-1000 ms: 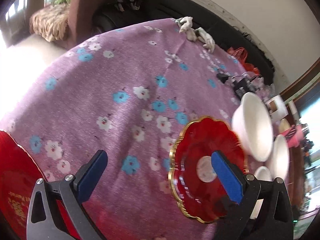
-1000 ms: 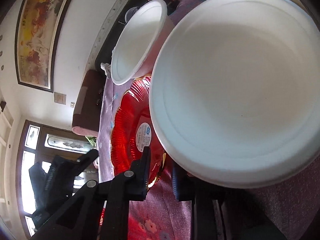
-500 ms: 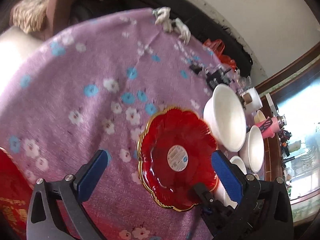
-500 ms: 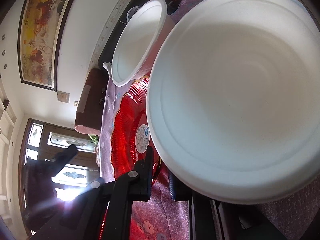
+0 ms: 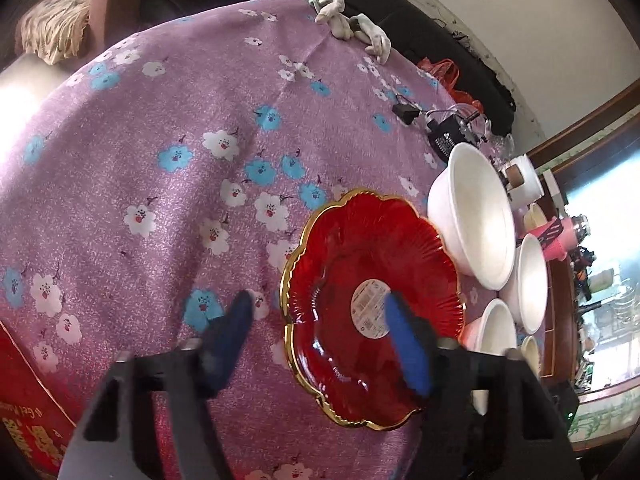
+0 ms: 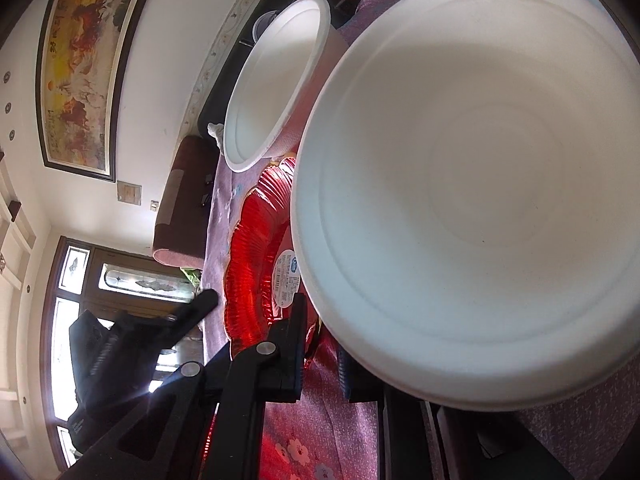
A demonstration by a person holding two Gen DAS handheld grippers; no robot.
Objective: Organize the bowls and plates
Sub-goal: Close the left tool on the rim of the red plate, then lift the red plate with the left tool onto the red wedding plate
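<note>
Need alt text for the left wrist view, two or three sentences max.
The left tongs, blue-padded and closing, straddle the near rim of a red, gold-edged plate on a purple floral tablecloth; nothing is gripped yet. White bowls stand in a row just right of the plate.

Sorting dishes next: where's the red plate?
Left wrist view, lower right: red plate lies on the floral cloth, left of the white bowls.

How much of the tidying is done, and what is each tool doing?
Nothing looks stacked yet. The right tool is shut on a big white bowl. The left tool is closing around the rim of the red plate, not yet pinching it. Another white bowl and smaller ones beside it are left on the flowered cloth.
</note>
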